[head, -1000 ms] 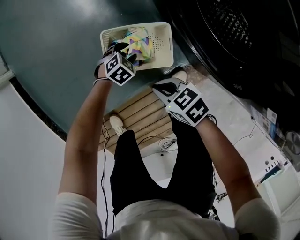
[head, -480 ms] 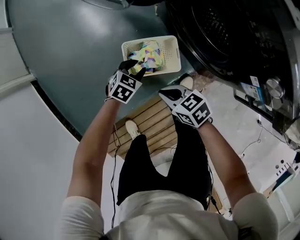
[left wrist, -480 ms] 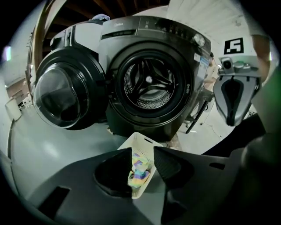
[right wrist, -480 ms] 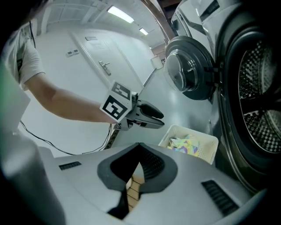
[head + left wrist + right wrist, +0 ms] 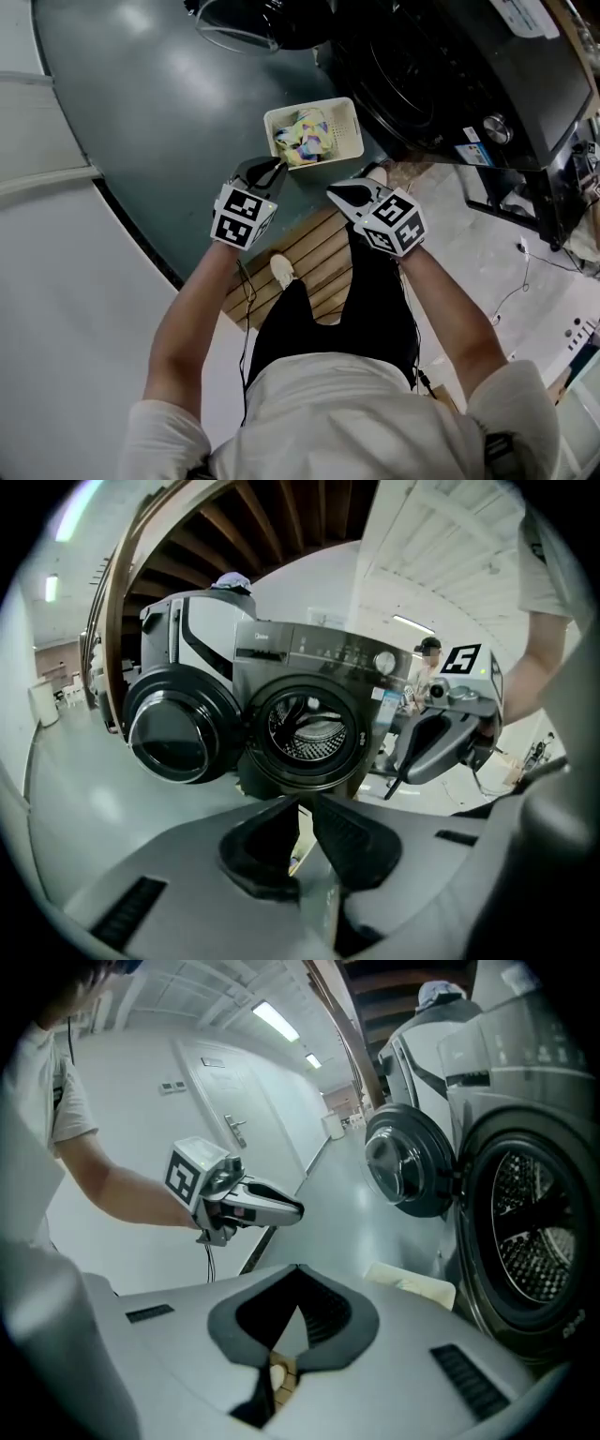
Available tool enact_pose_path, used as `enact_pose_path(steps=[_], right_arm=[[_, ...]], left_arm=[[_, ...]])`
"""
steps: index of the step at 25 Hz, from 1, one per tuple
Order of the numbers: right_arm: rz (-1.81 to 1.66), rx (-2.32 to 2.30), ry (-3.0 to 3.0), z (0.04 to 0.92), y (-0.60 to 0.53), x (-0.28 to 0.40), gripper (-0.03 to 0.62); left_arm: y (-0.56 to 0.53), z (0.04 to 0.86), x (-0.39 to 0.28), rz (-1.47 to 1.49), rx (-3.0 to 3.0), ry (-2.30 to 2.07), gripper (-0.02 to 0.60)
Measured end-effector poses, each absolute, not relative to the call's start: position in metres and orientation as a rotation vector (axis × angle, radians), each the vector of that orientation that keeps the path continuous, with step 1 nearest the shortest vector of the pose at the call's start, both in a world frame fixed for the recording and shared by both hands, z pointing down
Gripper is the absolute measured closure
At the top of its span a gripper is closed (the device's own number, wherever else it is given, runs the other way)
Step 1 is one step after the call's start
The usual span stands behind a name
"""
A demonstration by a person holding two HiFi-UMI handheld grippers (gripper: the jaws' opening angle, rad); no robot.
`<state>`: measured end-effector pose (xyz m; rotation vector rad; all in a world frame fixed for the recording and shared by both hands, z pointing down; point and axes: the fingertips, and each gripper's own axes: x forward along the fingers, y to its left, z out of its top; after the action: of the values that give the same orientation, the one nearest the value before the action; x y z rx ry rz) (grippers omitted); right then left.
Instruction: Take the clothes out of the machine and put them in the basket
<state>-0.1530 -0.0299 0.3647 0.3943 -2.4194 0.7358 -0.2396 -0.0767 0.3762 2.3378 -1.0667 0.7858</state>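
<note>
A cream perforated plastic basket (image 5: 347, 124) stands on the grey floor (image 5: 159, 112), at twelve o'clock from the person's hands. It holds a bundle of multicoloured clothes (image 5: 305, 136). The dark front-loading washing machine (image 5: 431, 80) is at two o'clock of the basket, with its round glass door (image 5: 178, 728) swung wide. The left gripper (image 5: 305, 801) is raised clear of the basket. Its jaws are closing, with only a slit left and nothing between them. The right gripper (image 5: 298, 1269), at its three o'clock, has its jaw tips together and grips nothing.
</note>
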Motion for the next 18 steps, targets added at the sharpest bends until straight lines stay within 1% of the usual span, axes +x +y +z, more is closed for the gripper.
enact_pose_path(steps=[4,12,18], right_arm=[[0.704,0.432,-2.483,0.315,-0.014,-0.160,0.591],[0.666,0.519,-2.567,0.227,0.040,-0.161,0.591],[0.602,0.543,-2.632,0.167,0.085,-0.163,0.591]], left_arm=[[-0.041,0.310,-0.236,0.703,2.410,-1.030,0.543],[0.041,0.210,-0.241,0.598,2.471,-0.976,0.583],[0.098,0.143,-0.251,0.396,2.452,-0.955,0.583]])
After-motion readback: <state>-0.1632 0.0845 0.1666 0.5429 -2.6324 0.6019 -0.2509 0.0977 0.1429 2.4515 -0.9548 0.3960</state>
